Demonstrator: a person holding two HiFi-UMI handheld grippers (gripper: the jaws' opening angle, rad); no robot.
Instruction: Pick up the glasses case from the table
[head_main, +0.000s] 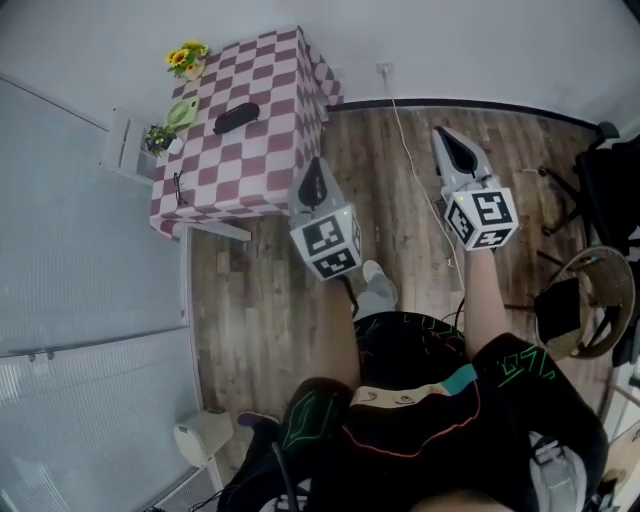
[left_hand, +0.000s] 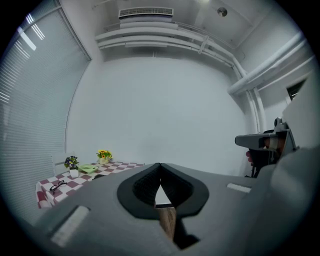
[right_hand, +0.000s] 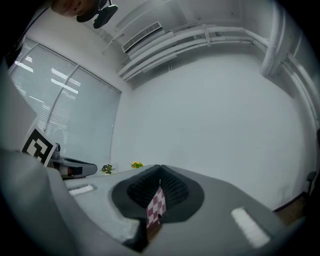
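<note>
Pointing forward, level | left gripper jaws pressed together, empty | right gripper jaws pressed together, empty

The head view is looking steeply down on the left gripper, the right gripper and the checkered table beyond their fingertips. Each gripper view is looking level past its own fingers, sharing that table ahead.
</note>
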